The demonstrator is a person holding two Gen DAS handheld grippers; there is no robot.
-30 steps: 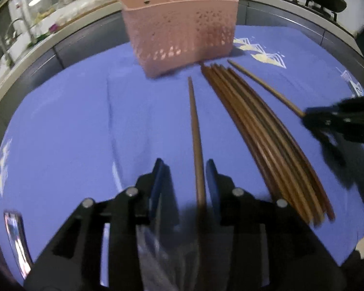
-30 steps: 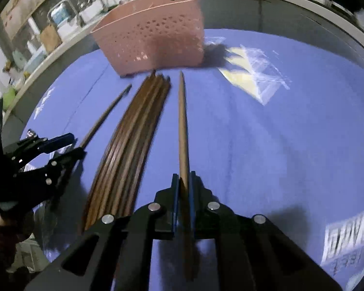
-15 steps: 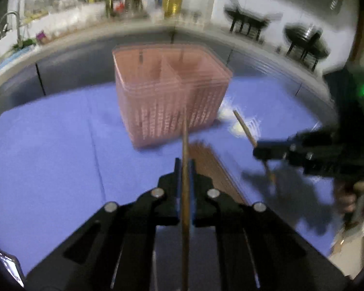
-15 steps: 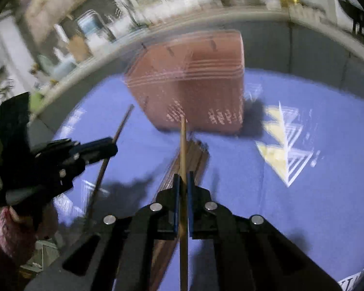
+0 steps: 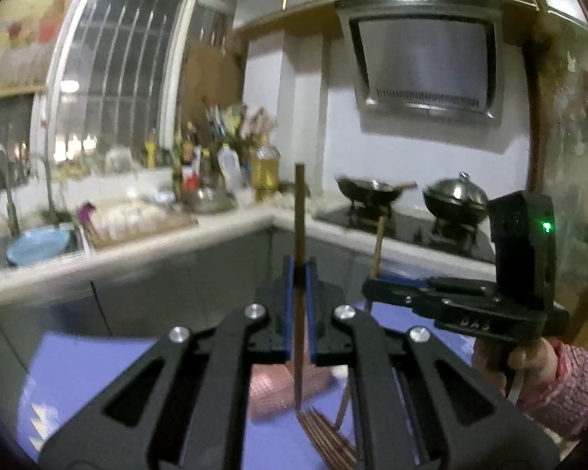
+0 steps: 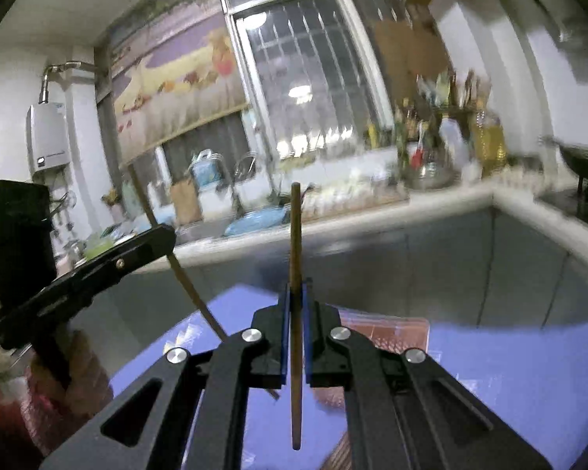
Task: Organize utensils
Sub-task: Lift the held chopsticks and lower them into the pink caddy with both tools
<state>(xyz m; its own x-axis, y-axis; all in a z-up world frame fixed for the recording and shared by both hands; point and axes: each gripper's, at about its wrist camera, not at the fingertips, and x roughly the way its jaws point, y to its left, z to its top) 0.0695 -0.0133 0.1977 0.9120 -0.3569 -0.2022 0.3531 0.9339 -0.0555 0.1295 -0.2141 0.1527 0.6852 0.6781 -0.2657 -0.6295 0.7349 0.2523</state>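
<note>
My left gripper (image 5: 300,274) is shut on a brown chopstick (image 5: 300,211) that stands upright between its blue pads, high above the table. Just to its right, my right gripper (image 5: 372,286) is shut on a second chopstick (image 5: 379,243). The right wrist view shows that chopstick (image 6: 296,235) upright in the right gripper (image 6: 296,293), with the left gripper (image 6: 164,235) and its slanted chopstick (image 6: 184,278) at the left. The pink perforated basket (image 5: 270,391) (image 6: 388,329) lies below, partly hidden by the fingers. A bundle of several chopsticks (image 5: 325,434) rests on the blue cloth (image 5: 78,372).
A kitchen counter (image 5: 137,250) runs along the back with a sink, a blue bowl (image 5: 35,243) and bottles (image 5: 266,168). Two woks (image 5: 454,199) sit on the stove under a range hood (image 5: 423,62). A hand in a pink sleeve (image 5: 560,384) holds the right gripper.
The left jaws shut on a chopstick on the cloth. Both grippers then rose and tilted up to near level, each lifting its chopstick, so the basket dropped to the bottom of both views.
</note>
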